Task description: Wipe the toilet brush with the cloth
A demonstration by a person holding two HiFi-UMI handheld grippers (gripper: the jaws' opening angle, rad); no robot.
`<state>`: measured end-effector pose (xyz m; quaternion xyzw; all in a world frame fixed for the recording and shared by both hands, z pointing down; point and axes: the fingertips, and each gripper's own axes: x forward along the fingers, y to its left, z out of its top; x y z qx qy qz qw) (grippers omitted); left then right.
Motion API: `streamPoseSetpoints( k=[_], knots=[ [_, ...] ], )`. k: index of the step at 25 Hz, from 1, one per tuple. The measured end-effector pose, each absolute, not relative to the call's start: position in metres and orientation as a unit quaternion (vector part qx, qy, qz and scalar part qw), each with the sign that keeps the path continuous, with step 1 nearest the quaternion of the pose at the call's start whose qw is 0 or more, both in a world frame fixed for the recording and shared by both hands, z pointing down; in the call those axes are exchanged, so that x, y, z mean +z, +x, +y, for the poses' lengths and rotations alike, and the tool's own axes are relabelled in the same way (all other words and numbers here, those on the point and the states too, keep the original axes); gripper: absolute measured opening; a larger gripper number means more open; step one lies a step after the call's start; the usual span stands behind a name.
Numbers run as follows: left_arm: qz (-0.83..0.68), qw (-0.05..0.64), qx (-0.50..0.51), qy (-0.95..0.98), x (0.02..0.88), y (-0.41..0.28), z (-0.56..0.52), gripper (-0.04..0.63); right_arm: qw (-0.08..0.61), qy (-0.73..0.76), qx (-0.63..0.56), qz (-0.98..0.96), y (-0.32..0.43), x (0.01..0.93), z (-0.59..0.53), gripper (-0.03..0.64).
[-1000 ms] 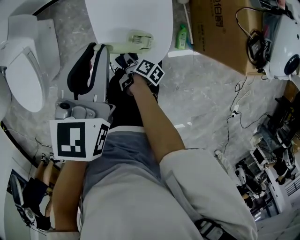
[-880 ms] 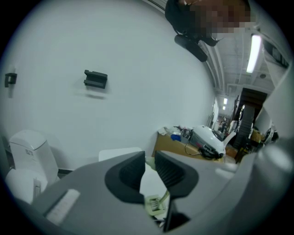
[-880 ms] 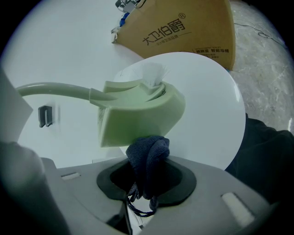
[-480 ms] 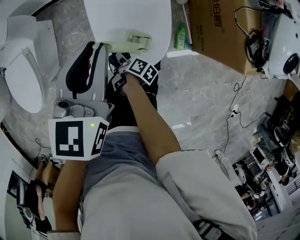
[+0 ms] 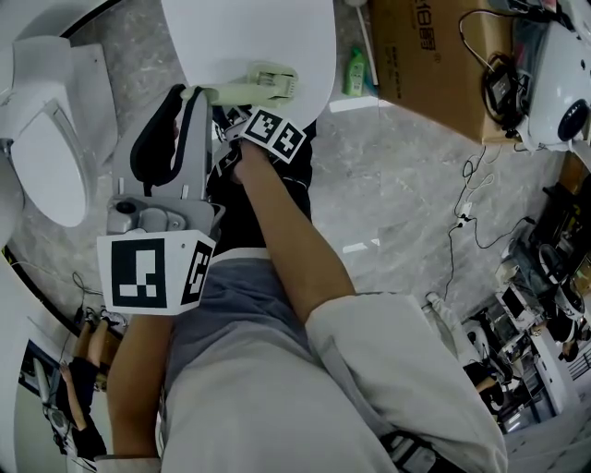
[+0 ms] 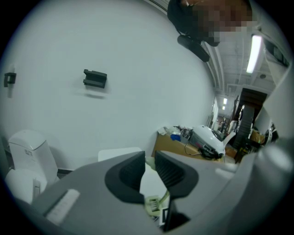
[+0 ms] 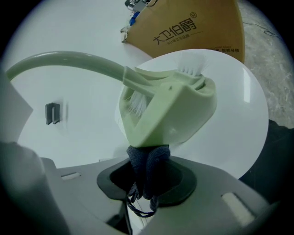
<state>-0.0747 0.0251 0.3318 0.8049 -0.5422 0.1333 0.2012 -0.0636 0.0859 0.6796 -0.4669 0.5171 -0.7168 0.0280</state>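
The right gripper's (image 7: 147, 172) jaws are clamped on a bunched dark navy knitted cloth (image 7: 145, 161). Loose threads hang from it below the pads. The top of the bunch presses against the underside of the pale green plastic toilet brush (image 7: 171, 108). The brush has a boxy, wedge-shaped head with short white bristles showing at its far edge and inside its hollow. Its slim curved handle sweeps off to the upper left of the right gripper view.

The left gripper's (image 6: 149, 166) jaws stand close together, leaving only a narrow slot. They pinch the end of that handle, a sliver of green showing between the dark pads.

In the head view the brush lies level, just above the near edge of a round white table (image 5: 249, 28) at the top centre. The left gripper is a long grey body pointing up the frame from its marker cube (image 5: 152, 274) at lower left, with a bare forearm below it. The right forearm runs diagonally from lower right up to the other marker cube (image 5: 274, 135), just under the brush head.
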Motion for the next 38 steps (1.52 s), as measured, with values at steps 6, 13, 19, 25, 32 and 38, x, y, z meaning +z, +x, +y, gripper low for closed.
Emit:
streamPoseSetpoints(
  k=[6, 13, 19, 25, 32, 38],
  knots=[
    [-0.544, 0.205, 0.131, 0.803, 0.332, -0.077, 0.022, 0.0, -0.005, -0.448, -0.701, 0.555, -0.066, 0.67, 0.082, 0.109],
    [-0.545, 0.207, 0.128, 0.803, 0.33, -0.077, 0.022, 0.0, -0.029, -0.437, -0.688, 0.579, -0.067, 0.661, 0.084, 0.109],
    [-0.542, 0.207, 0.129, 0.804, 0.331, -0.079, 0.022, 0.0, -0.044, -0.427, -0.678, 0.596, -0.067, 0.652, 0.086, 0.109],
    [-0.542, 0.209, 0.131, 0.803, 0.33, -0.075, 0.021, 0.0, -0.054, -0.413, -0.677, 0.607, -0.063, 0.642, 0.088, 0.109],
    [-0.547, 0.213, 0.129, 0.799, 0.33, -0.077, 0.021, 0.0, -0.072, -0.378, -0.673, 0.632, -0.061, 0.627, 0.088, 0.109],
    [-0.552, 0.216, 0.124, 0.796, 0.329, -0.078, 0.017, 0.0, -0.109, -0.349, -0.662, 0.655, -0.057, 0.619, 0.091, 0.109]
  ],
)
